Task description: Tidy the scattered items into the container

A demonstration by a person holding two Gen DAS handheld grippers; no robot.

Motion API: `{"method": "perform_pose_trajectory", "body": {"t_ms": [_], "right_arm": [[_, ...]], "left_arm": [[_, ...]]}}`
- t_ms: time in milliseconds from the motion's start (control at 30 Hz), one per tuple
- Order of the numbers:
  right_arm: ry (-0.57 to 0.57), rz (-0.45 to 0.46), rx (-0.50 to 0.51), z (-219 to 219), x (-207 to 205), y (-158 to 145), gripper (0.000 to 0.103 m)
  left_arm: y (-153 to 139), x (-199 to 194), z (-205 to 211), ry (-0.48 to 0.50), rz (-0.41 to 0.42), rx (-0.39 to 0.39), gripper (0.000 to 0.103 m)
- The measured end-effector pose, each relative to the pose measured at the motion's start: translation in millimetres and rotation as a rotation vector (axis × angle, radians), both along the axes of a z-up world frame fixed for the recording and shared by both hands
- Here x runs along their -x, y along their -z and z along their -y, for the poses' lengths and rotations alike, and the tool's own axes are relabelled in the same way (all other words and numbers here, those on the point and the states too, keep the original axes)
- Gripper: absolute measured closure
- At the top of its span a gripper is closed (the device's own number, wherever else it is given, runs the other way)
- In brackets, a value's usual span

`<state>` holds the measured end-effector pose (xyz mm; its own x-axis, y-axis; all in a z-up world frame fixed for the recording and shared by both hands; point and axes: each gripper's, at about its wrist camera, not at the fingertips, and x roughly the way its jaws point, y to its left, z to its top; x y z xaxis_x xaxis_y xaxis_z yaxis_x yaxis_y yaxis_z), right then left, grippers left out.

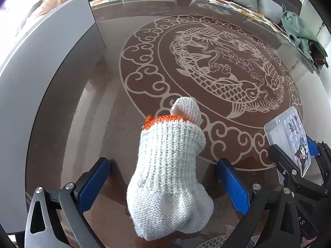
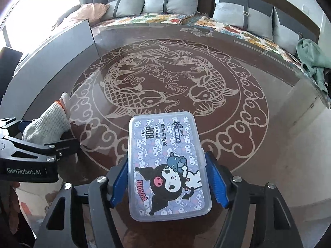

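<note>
knitted white glove (image 1: 167,177) with an orange cuff band lies crumpled on the brown glass table (image 1: 128,66) with its pale fish pattern, between the blue pads of your left gripper (image 1: 163,186), whose jaws stand wide and clear of it. your right gripper (image 2: 168,183) is spread wide around a flat clear plastic box (image 2: 167,161) with a purple cartoon label; a narrow gap shows at each pad.

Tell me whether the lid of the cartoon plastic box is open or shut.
Shut. The plastic box lies flat on the glass table, its printed lid seated flush all round and its side clasp down.
</note>
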<state>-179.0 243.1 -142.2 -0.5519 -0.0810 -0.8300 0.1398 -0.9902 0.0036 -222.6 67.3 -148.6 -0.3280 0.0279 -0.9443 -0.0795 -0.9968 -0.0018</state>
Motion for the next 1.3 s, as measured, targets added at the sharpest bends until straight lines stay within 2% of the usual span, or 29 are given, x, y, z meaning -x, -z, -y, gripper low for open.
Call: {"method": "perform_pose_trajectory", "body": {"t_ms": [100, 133, 167, 200, 233, 267, 333, 433, 667, 867, 1300], "right_arm": [[-0.027, -0.034, 0.009, -2, -7, 0, 0.033], [-0.040, -0.041, 0.008, -2, -9, 0, 0.033], [-0.028, -0.033, -0.005, -3, -10, -1, 0.039], [-0.010, -0.023, -0.020, -4, -11, -2, 0.041], [0.015, -0.006, -0.019, -6, -10, -3, 0.042], [0.028, 0.000, -0.007, -8, -11, -4, 0.042], [0.046, 0.009, 0.020, -11, -14, -5, 0.042], [0.050, 0.015, 0.046, -11, -22, -6, 0.042], [0.096, 0.015, 0.119, -13, -41, -21, 0.042], [0.094, -0.002, 0.141, -2, -48, -42, 0.042], [0.031, -0.040, 0.163, 45, -59, -81, 0.042]], "left_arm": [[0, 0, 0, 0.016, 0.031, 0.000, 0.000], [-1, -2, 2, 0.017, 0.019, -0.003, 0.005], [-7, -7, 5, 0.015, -0.023, 0.000, 0.036], [-11, -12, 7, 0.022, -0.049, -0.013, 0.070], [-14, -15, 11, 0.024, -0.051, -0.045, 0.070], [-15, -18, 18, 0.010, -0.044, -0.111, 0.070], [-14, -21, 25, -0.017, -0.047, -0.156, 0.070], [-16, -23, 34, -0.044, -0.061, -0.176, 0.070], [-42, -44, 29, -0.041, -0.117, -0.132, 0.070], [-53, -52, 30, -0.046, -0.124, -0.131, 0.070], [-82, -81, 70, -0.097, -0.166, -0.156, 0.070]]}}
